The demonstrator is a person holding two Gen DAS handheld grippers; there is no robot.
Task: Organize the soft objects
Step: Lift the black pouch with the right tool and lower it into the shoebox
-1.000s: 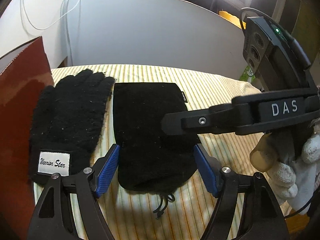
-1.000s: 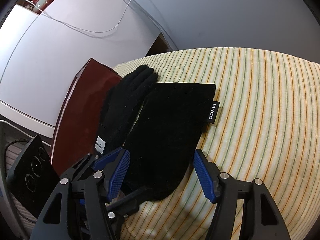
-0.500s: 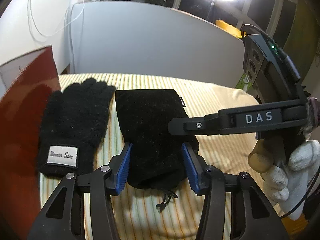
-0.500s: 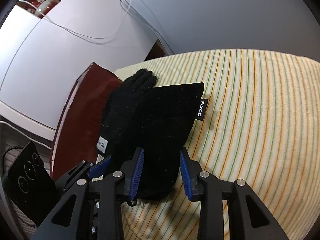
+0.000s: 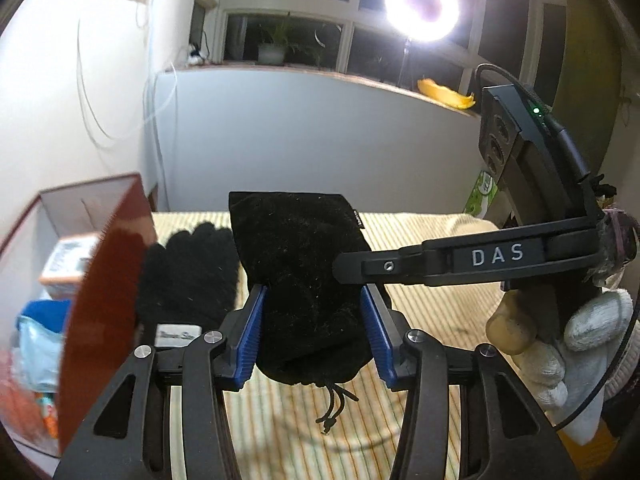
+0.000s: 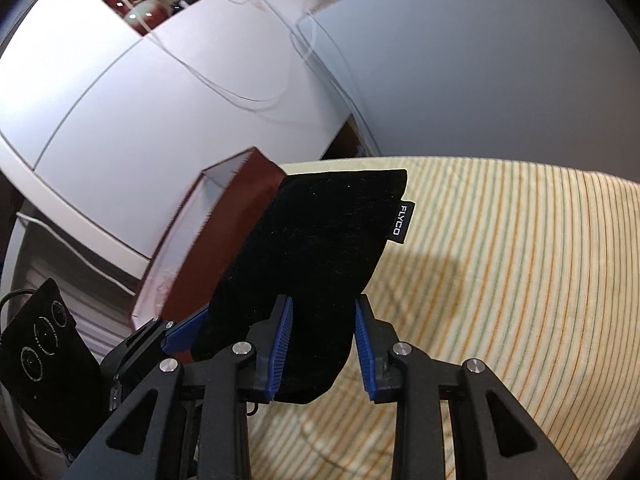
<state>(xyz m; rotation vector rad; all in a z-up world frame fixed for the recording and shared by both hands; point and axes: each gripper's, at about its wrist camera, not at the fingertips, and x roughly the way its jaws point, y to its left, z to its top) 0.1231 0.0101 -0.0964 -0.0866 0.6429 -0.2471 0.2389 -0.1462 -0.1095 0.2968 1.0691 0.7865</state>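
Two hand-held grippers, left (image 5: 312,332) and right (image 6: 322,352), pinch one black pouch (image 5: 304,280) at its drawstring end, raised off the striped counter (image 6: 500,280) beside a glove (image 5: 188,280); the right's jaws are closing, yet the limp velvet could slip free short of the red box (image 6: 224,240)

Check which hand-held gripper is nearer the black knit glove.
Left. The left hand-held gripper clamps the black pouch right beside the black knit glove. The right hand-held gripper, jaws closing on the pouch, reaches in from the pouch's far side.
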